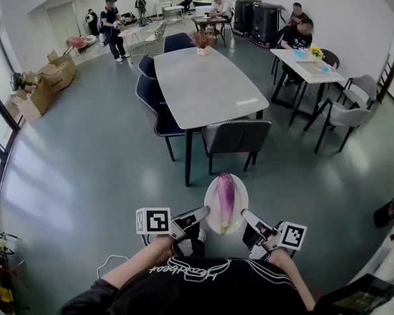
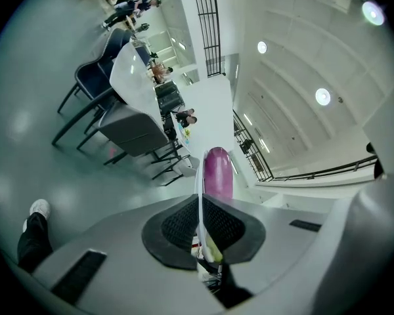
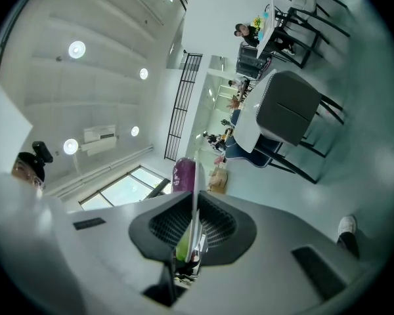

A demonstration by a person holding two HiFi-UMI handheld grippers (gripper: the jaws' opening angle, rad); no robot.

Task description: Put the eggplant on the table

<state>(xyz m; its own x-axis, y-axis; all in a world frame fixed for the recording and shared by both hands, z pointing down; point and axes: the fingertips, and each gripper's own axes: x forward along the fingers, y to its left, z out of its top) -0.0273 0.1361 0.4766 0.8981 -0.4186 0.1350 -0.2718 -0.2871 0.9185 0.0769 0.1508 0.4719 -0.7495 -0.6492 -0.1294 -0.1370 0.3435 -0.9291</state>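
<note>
White plate (image 1: 213, 201) under a purple eggplant (image 1: 226, 199), grey table (image 1: 203, 87) with a flower pot (image 1: 201, 41) beyond

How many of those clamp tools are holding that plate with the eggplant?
2. The left gripper pinches the left rim of the plate, the right gripper its right rim; the eggplant lies on it.

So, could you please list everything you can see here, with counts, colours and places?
eggplant: one, purple, lying on the plate
plate: one, white, held up over the floor
table: one, grey, ahead
chairs: at least four, one grey, three dark blue, round the table
flowers: one pot, reddish, table's far end
boxes: several, brown, along the left wall
side table: one, white, at right
people: several, far end and at the side table
left gripper: shut on the plate's left rim
right gripper: shut on the plate's right rim
</note>
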